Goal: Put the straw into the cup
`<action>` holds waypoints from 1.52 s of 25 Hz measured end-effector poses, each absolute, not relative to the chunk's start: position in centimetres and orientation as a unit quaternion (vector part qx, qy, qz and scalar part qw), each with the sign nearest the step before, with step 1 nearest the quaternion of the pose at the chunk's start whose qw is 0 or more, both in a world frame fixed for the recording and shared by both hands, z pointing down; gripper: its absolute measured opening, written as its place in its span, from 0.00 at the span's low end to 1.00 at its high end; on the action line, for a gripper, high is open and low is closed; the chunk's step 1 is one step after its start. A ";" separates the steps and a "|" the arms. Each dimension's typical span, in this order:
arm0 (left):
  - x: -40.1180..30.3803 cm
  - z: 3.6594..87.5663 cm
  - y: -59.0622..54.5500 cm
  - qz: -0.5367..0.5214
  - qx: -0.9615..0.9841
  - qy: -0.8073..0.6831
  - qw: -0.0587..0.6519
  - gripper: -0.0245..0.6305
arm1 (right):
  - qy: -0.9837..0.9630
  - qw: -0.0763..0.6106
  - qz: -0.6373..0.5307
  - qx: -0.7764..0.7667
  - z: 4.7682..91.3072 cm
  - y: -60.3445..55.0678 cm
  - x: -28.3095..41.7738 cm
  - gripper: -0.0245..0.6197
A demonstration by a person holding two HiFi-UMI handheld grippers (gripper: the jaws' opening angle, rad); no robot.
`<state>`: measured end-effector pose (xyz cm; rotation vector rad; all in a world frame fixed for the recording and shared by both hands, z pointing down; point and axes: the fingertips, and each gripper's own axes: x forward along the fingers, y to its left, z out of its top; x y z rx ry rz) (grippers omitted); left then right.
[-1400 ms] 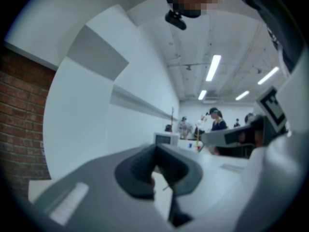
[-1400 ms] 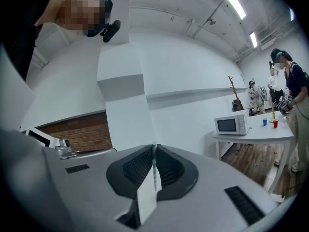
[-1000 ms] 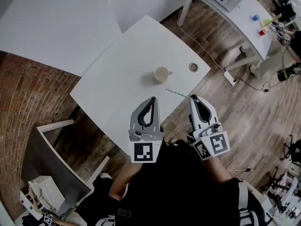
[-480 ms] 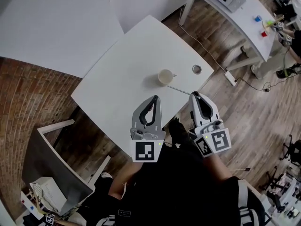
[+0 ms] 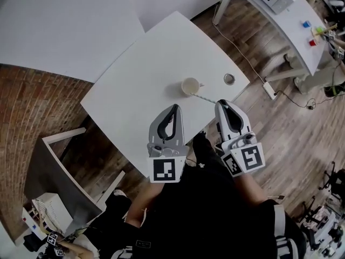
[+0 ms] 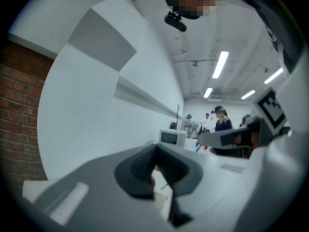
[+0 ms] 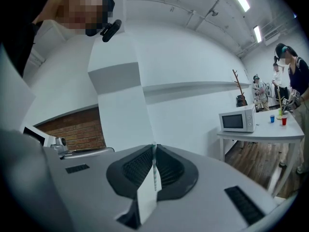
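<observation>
One straw (image 5: pixel 205 97), pinched by its tail in the right gripper (image 5: pixel 221 103) so its free end reaches the cup (image 5: pixel 190 86) (nearly there); left gripper (image 5: pixel 174 108) closed, empty.

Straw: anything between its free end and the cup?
Nothing visible. The right gripper is shut on the straw, whose free end points at the cup, close to its near side, with only bare table between. The small round thing lies off to the side, and the left gripper is clear of that line.
</observation>
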<state>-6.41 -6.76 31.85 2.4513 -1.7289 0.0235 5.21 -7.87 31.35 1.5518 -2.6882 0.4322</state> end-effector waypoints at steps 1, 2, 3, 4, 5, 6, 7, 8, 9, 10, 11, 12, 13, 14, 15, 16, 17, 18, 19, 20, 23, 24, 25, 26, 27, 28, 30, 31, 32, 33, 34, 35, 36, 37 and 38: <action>-6.3 32.1 -6.9 0.012 0.815 -0.575 0.072 0.04 | -0.857 0.005 0.141 0.495 31.6 -8.1 5.3 0.07; -6.3 32.4 -7.1 0.016 0.815 -0.575 0.073 0.04 | -0.857 0.005 0.145 0.495 31.9 -8.3 5.4 0.07; -6.1 32.8 -7.3 0.020 0.815 -0.575 0.073 0.04 | -0.857 0.005 0.147 0.494 32.2 -8.5 5.5 0.07; -6.0 33.1 -7.6 0.022 0.814 -0.575 0.074 0.04 | -0.856 0.005 0.150 0.494 32.4 -8.7 5.6 0.07; -5.8 33.4 -7.8 0.023 0.813 -0.576 0.077 0.04 | -0.857 0.006 0.152 0.493 32.7 -8.9 5.6 0.07; -5.6 33.7 -8.0 0.024 0.812 -0.578 0.080 0.04 | -0.857 0.008 0.154 0.492 33.1 -9.0 5.7 0.07; -5.5 34.0 -8.1 0.025 0.811 -0.579 0.082 0.04 | -0.857 0.009 0.157 0.492 33.4 -9.2 5.8 0.07; -5.4 34.2 -8.3 0.026 0.810 -0.580 0.084 0.04 | -0.856 0.011 0.160 0.491 33.8 -9.4 5.8 0.07; -5.2 34.5 -8.5 0.027 0.810 -0.580 0.086 0.04 | -0.856 0.013 0.163 0.491 34.2 -9.6 5.9 0.07; -5.1 34.7 -8.6 0.028 0.809 -0.580 0.089 0.04 | -0.855 0.014 0.166 0.491 34.5 -9.8 5.9 0.07; -5.0 35.0 -8.8 0.030 0.809 -0.580 0.091 0.04 | -0.855 0.015 0.169 0.491 34.7 -10.0 6.0 0.07; -5.0 35.3 -8.9 0.031 0.809 -0.580 0.094 0.04 | -0.854 0.016 0.171 0.491 35.0 -10.2 6.0 0.07; -4.9 35.6 -9.0 0.033 0.808 -0.580 0.097 0.04 | -0.854 0.016 0.173 0.491 35.3 -10.4 6.0 0.07; -4.8 35.9 -9.1 0.036 0.808 -0.579 0.100 0.04 | -0.853 0.018 0.175 0.491 35.5 -10.5 6.0 0.07; -4.8 36.3 -9.2 0.038 0.808 -0.579 0.102 0.04 | -0.853 0.020 0.177 0.491 35.8 -10.7 5.9 0.07; -4.7 36.6 -9.4 0.041 0.808 -0.578 0.104 0.04 | -0.853 0.022 0.178 0.490 36.1 -10.9 5.9 0.07; -4.7 36.9 -9.6 0.042 0.808 -0.578 0.106 0.04 | -0.853 0.024 0.178 0.489 36.5 -11.1 5.9 0.07; -4.6 37.2 -9.8 0.043 0.808 -0.578 0.107 0.04 | -0.853 0.026 0.179 0.489 36.8 -11.3 5.8 0.07; -4.6 37.5 -10.0 0.043 0.808 -0.578 0.108 0.04 | -0.853 0.028 0.180 0.489 37.1 -11.5 5.8 0.07; -4.6 37.7 -10.2 0.044 0.808 -0.578 0.110 0.04 | -0.852 0.029 0.181 0.490 37.4 -11.7 5.8 0.07; -4.4 38.4 -10.7 0.046 0.807 -0.578 0.113 0.04 | -0.850 0.031 0.188 0.491 38.2 -12.3 6.0 0.07; -4.3 38.6 -10.9 0.047 0.806 -0.579 0.115 0.04 | -0.849 0.032 0.190 0.492 38.6 -12.5 6.0 0.07; -4.3 38.8 -11.0 0.048 0.805 -0.579 0.118 0.04 | -0.849 0.034 0.192 0.491 38.9 -12.6 6.0 0.07; -4.2 39.1 -11.1 0.049 0.805 -0.579 0.120 0.04 | -0.849 0.036 0.195 0.491 39.3 -12.7 6.0 0.07; -4.1 39.3 -11.2 0.050 0.804 -0.580 0.123 0.04 | -0.849 0.038 0.197 0.490 39.7 -12.8 6.0 0.07; -4.0 39.5 -11.3 0.050 0.804 -0.580 0.125 0.04 | -0.849 0.040 0.199 0.489 40.1 -13.0 6.0 0.07; -3.8 39.8 -11.5 0.051 0.804 -0.579 0.127 0.04 | -0.848 0.044 0.202 0.488 40.8 -13.2 5.8 0.07; -3.8 39.9 -11.5 0.051 0.804 -0.578 0.128 0.04 | -0.848 0.046 0.204 0.487 41.2 -13.4 5.8 0.07; -3.8 39.9 -11.6 0.051 0.804 -0.579 0.129 0.04 | -0.848 0.048 0.206 0.487 41.5 -13.5 5.7 0.07; -3.8 39.9 -11.6 0.050 0.803 -0.580 0.129 0.04 | -0.847 0.049 0.209 0.486 41.7 -13.7 5.6 0.07; -3.8 39.9 -11.6 0.048 0.802 -0.581 0.130 0.04 | -0.847 0.050 0.210 0.486 42.0 -13.8 5.5 0.07; -3.9 39.9 -11.7 0.047 0.801 -0.582 0.130 0.04 | -0.846 0.051 0.212 0.486 42.2 -14.0 5.5 0.07; -3.9 39.9 -11.8 0.045 0.801 -0.582 0.130 0.04 | -0.846 0.052 0.213 0.486 42.5 -14.1 5.4 0.07; -3.9 39.9 -11.9 0.044 0.801 -0.583 0.130 0.04 | -0.846 0.052 0.215 0.486 42.7 -14.3 5.3 0.07; -3.9 39.9 -12.0 0.044 0.801 -0.582 0.131 0.04 | -0.845 0.054 0.216 0.486 43.0 -14.4 5.3 0.07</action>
